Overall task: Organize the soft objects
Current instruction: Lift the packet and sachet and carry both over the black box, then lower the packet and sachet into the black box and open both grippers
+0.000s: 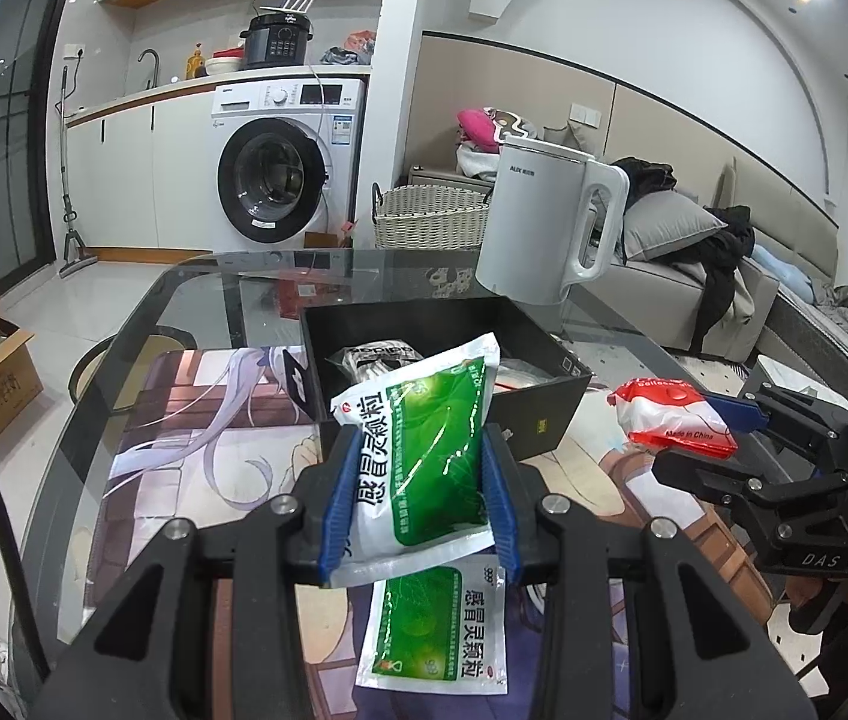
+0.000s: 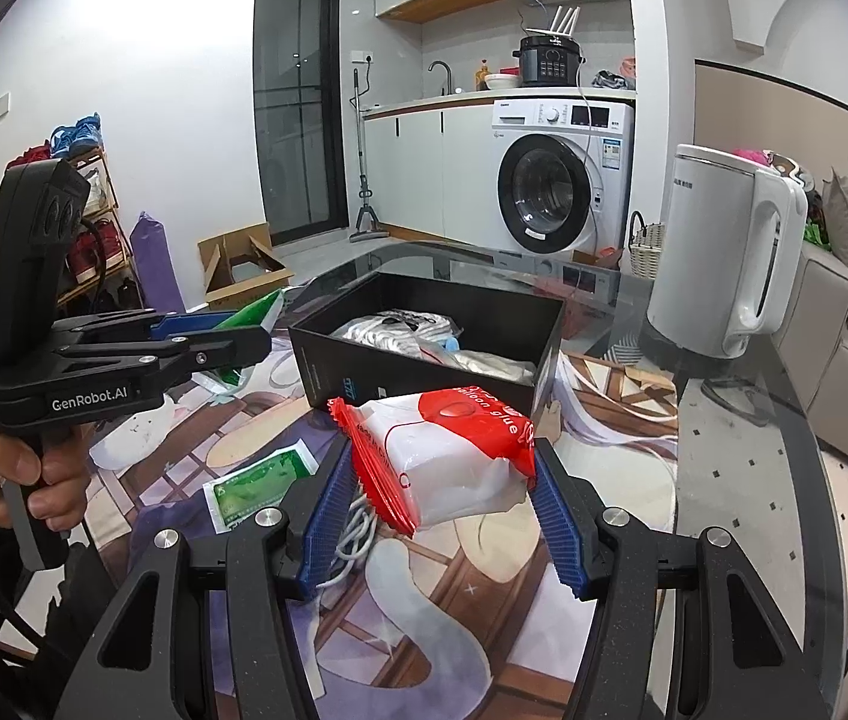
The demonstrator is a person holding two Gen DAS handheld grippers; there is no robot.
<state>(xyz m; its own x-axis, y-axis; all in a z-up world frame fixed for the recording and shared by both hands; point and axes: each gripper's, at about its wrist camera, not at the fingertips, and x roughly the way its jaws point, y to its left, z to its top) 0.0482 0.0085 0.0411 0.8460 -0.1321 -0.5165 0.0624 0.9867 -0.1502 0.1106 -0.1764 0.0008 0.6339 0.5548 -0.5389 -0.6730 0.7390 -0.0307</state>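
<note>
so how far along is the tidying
Done: some pale wrapped packets already lie in the black box. In hand: left gripper holds a green-and-white sachet, right gripper a red-and-white packet. Left: another green sachet on the mat.

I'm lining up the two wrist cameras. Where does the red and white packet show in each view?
Left wrist view: red and white packet at right of centre, held in the right gripper, right of the black box.
Right wrist view: packet at lower centre between the jaws, in front of the box.
Shared landmark: white kettle.
</note>
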